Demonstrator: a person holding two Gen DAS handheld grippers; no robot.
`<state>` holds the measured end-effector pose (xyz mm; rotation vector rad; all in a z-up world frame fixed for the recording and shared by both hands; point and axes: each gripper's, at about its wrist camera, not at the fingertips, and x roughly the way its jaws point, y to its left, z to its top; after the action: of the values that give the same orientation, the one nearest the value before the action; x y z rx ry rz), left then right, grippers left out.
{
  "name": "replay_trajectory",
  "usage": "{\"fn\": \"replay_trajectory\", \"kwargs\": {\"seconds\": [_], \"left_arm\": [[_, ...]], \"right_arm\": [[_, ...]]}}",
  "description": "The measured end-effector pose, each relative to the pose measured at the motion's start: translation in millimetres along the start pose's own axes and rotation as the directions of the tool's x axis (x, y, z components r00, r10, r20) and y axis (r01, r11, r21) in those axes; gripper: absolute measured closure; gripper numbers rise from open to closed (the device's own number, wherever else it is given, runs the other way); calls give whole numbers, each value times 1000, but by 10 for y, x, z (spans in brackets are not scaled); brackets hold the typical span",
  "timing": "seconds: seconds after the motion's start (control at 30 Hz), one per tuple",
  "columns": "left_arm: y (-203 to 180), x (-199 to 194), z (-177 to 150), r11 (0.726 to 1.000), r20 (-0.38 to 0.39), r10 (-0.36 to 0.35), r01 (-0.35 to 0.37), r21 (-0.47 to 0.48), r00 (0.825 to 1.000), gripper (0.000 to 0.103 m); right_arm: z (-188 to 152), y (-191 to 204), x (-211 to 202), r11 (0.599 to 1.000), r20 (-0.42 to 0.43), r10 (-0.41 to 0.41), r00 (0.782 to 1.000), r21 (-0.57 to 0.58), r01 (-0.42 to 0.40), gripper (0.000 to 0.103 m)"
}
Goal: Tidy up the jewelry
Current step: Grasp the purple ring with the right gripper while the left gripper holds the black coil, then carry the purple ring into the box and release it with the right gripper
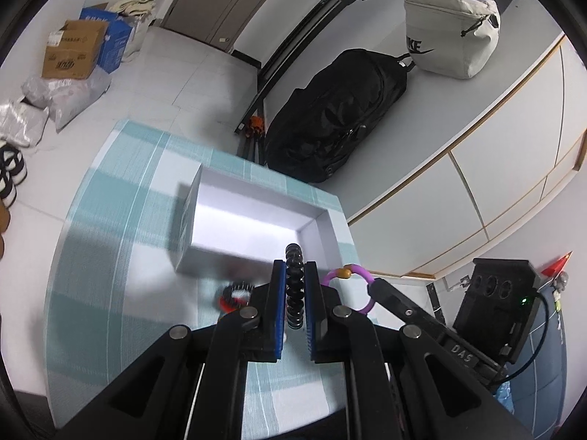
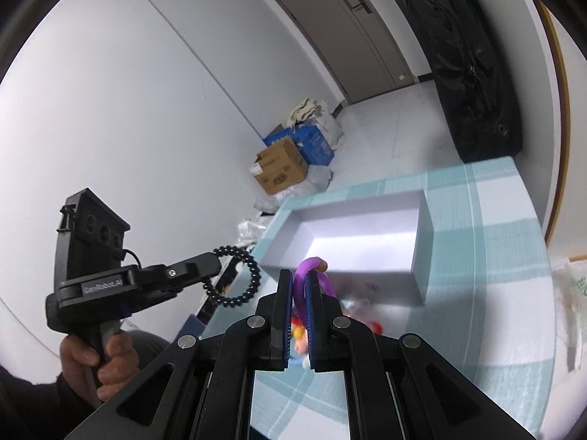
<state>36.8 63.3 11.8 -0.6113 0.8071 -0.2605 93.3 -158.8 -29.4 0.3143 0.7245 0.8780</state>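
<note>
Now, left gripper (image 1: 294, 293): clamped on black beaded bracelet (image 1: 294, 286).
Right gripper (image 2: 300, 308): clamped on purple ring bracelet (image 2: 306, 267).
Right view only: person's hand (image 2: 99, 363) on handle.

White walls, a grey door (image 2: 352, 33), pale tiled floor (image 1: 205, 84) and, seemingly, white cabinets (image 1: 506, 168).

- Two grippers were seen: the left gripper (image 1: 294, 275) and the right gripper (image 2: 299, 282).
- One black bead bracelet (image 1: 294, 286) was counted.
- One purple ring (image 1: 361, 289) was counted.
- One white box (image 1: 256, 220) was counted.
- Two cardboard boxes (image 1: 71, 55) were counted.
- Two bags (image 1: 330, 117) were counted.
</note>
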Motion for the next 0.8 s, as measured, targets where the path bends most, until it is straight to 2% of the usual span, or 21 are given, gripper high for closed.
{"fn": "replay_trajectory", "kwargs": {"seconds": [0.4,0.8], "left_arm": [[-176,385,322,994,-25,43,-40,105,999,98],[-14,759,447,994,-84,56,-48,98,995,98]], "right_arm": [[473,-97,158,1000,26,3,1000,-26,-2,97],[582,-241,641,996,-47,-36,998,-82,32,97]]}}
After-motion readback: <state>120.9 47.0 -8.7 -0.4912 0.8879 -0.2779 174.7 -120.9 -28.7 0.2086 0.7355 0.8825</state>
